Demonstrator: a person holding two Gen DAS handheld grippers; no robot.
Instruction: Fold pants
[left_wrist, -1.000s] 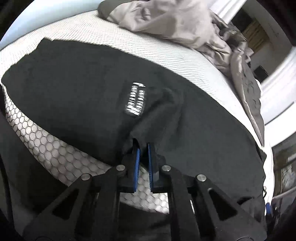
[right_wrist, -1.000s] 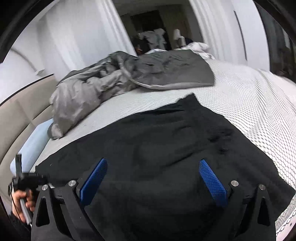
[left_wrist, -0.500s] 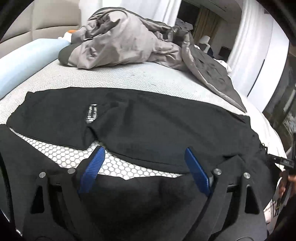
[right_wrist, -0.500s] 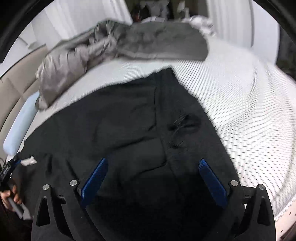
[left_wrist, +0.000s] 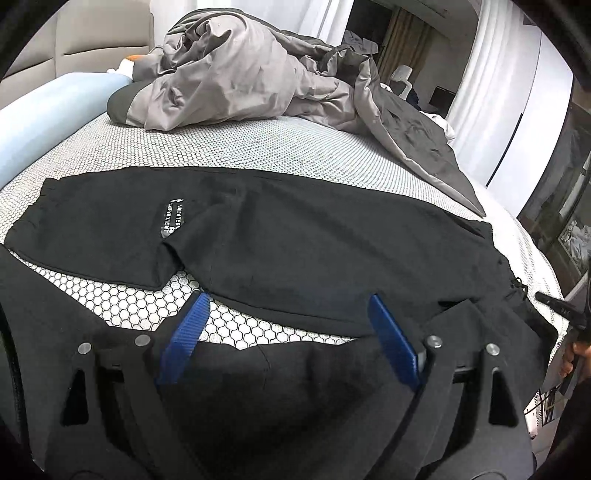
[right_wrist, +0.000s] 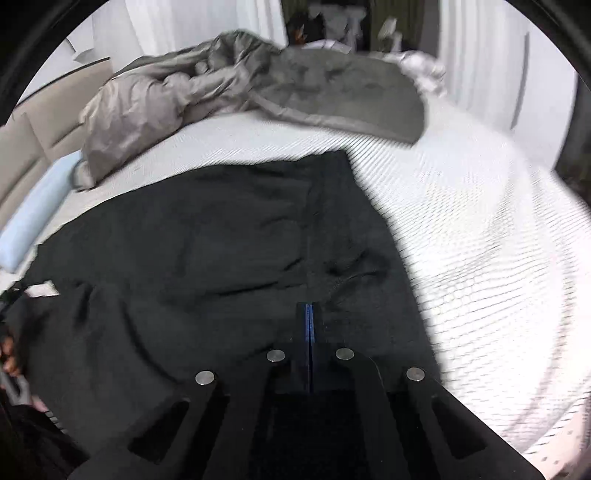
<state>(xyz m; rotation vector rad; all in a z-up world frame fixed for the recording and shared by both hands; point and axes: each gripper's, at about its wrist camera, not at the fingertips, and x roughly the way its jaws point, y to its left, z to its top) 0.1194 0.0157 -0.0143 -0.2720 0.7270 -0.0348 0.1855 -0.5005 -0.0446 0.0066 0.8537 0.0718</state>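
Black pants (left_wrist: 314, 236) lie flat across the white honeycomb mattress (left_wrist: 258, 147), a white printed label (left_wrist: 171, 218) near their left end. My left gripper (left_wrist: 288, 325) hangs open at the bed's near edge, above a strip of mattress and the near black fabric (left_wrist: 280, 384), holding nothing. In the right wrist view the pants (right_wrist: 184, 236) fill the middle. My right gripper (right_wrist: 308, 314) has its jaws closing pad to pad on a pinch of the waist end, where the cloth puckers toward the tips.
A crumpled grey duvet (left_wrist: 236, 74) lies at the back of the bed, with a light blue pillow (left_wrist: 48, 114) and a beige headboard (left_wrist: 92, 33) at the left. White curtains (left_wrist: 495, 96) hang beyond. A hand (right_wrist: 11, 362) shows at the left edge.
My left gripper let go of the pants, opened wide and drew back. My right gripper moved in over the waist end and went from wide open to shut.
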